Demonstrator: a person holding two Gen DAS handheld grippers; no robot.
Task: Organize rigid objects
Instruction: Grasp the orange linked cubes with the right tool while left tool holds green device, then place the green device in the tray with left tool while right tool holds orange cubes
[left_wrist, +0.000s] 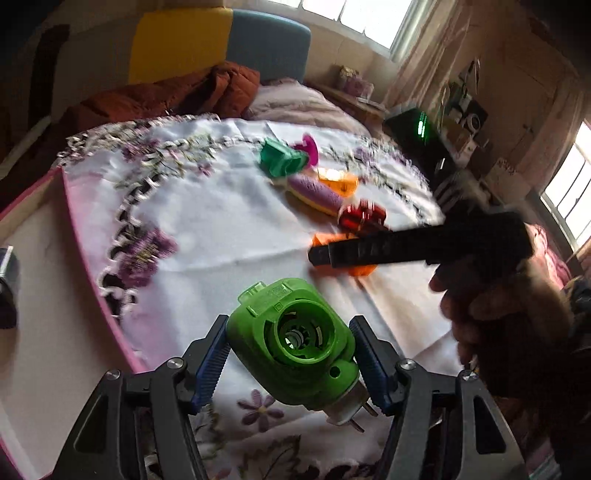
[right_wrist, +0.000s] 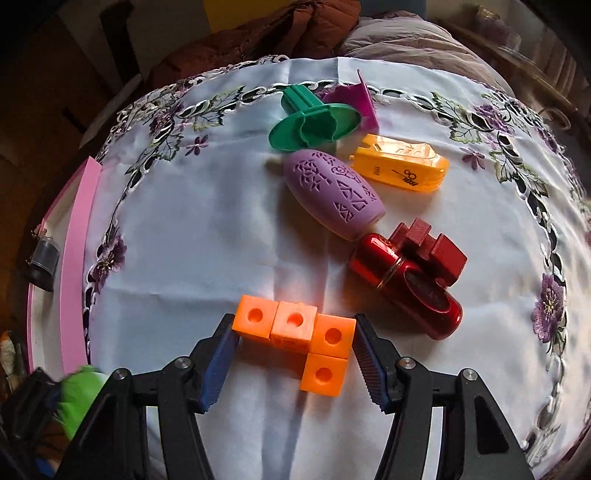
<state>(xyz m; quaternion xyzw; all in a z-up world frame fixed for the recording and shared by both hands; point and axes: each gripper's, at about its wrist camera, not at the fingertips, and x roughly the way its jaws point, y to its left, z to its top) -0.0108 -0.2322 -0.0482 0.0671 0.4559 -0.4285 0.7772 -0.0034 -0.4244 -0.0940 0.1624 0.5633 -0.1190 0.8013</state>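
Now the left tool (left_wrist: 290, 363) grips the green plug part (left_wrist: 295, 343), lifted off the tabletop (right_wrist: 207, 236); the right tool (right_wrist: 293, 356) stands open astride the orange block piece (right_wrist: 295, 328), long axis spanning jaw to jaw, pads seemingly not yet pressing.

This is a bedroom in a home. A bed (left_wrist: 295, 103) with pale pinkish bedding stands behind the worktop, its padded headboard (left_wrist: 221, 40) in yellow and blue panels, and a rust-coloured quilted blanket (left_wrist: 177, 92) lies bunched on it. Daylight comes through windows (left_wrist: 362, 18) hung with light curtains (left_wrist: 417, 66). An embroidered floral tablecloth (right_wrist: 184, 229) covers the worktop, and cluttered shelves (left_wrist: 461, 118) line the far wall.
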